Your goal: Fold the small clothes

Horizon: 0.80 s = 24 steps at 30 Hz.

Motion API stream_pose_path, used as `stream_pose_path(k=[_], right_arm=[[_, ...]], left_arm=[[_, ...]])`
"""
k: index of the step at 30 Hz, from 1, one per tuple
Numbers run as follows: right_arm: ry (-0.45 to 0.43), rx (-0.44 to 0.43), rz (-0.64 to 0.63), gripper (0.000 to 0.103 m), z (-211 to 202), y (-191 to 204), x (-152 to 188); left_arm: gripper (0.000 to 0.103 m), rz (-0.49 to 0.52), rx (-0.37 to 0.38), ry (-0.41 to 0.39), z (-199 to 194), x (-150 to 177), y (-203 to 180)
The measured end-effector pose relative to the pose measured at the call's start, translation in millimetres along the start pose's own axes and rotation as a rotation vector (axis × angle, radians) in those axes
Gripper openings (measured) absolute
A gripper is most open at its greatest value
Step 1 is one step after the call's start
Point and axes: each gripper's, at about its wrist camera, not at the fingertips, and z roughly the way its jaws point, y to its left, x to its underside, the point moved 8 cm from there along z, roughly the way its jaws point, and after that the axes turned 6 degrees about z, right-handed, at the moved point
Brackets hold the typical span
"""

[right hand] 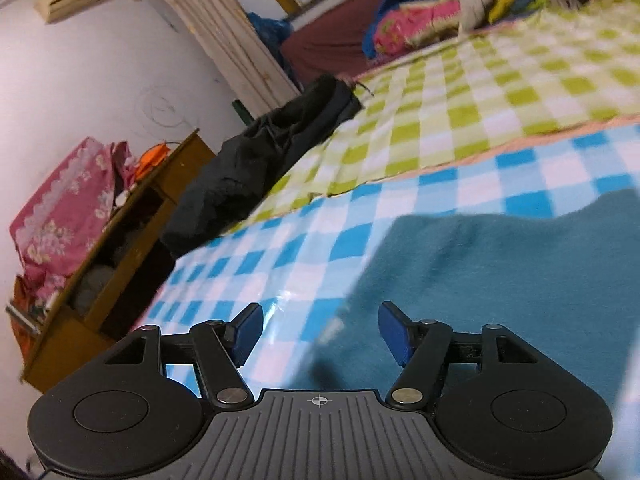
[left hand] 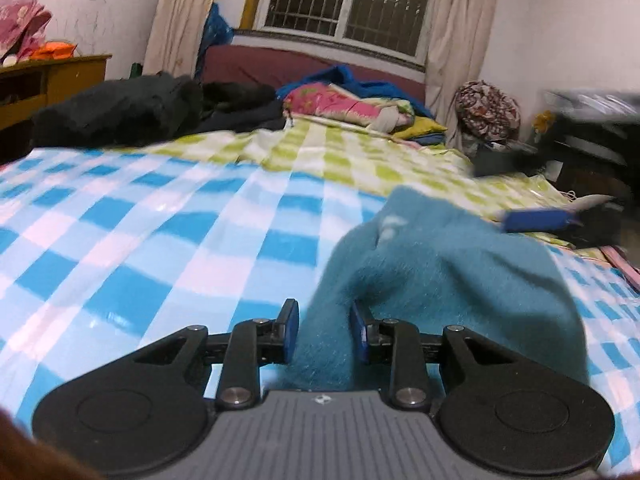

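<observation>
Currently on the bed: one teal garment [left hand: 440, 280], fuzzy knit, plain colour, small pale mark near its raised far edge. Lying on blue-and-white checked sheet [left hand: 140, 240], bunched and humped in left wrist view, rising to a soft peak with a fold running down toward the camera. Seen flatter in right wrist view [right hand: 500, 272], spread to the right half of frame, near edge wavy and motion-blurred.

Left gripper [left hand: 325, 334]: blue pads partly apart, a ridge of the teal cloth standing between them. Right-hand pad [left hand: 359, 330] touching the cloth; left-hand pad just beside it, a thin gap possible. Firm clamping not confirmed; cannot tell from blur.

Right gripper [right hand: 320, 334]: pads wide apart, nothing pinched. One pad [right hand: 394, 336] over the teal cloth, the other over bare checked sheet, the garment's edge running between them. Contact with cloth not discernible.

Farther up the bed: green-and-white checked sheet [left hand: 340, 152] overlapping the blue one. Dark clothing pile [left hand: 120, 112] at left edge of bed. Pink floral bedding [left hand: 340, 104] heaped near the barred window [left hand: 340, 0]. Wooden cabinet [right hand: 120, 272] beside the bed, pink floral bundle on top.
</observation>
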Motion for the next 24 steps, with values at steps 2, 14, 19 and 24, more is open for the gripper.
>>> stream_pose_path(k=[2, 14, 19, 24], right_arm=[[-0.017, 0.041, -0.044, 0.067, -24.7, -14.1, 16.1], [0.068, 0.084, 0.028, 0.074, -60.2, -69.5, 103.4], [0.064, 0.018, 0.198, 0.078, -34.3, -85.7, 103.8], [0.064, -0.016, 0.265, 0.047, -43.6, -98.3, 102.3]], left_arm=[[0.037, -0.047, 0.016, 0.007, -0.5, 2.4, 4.4], [0.039, -0.050, 0.025, 0.055, -1.3, 0.5, 3.6], [0.039, -0.055, 0.021, 0.073, -1.0, 3.1, 2.2], [0.039, -0.054, 0.005, 0.084, -7.4, 7.7, -3.5]])
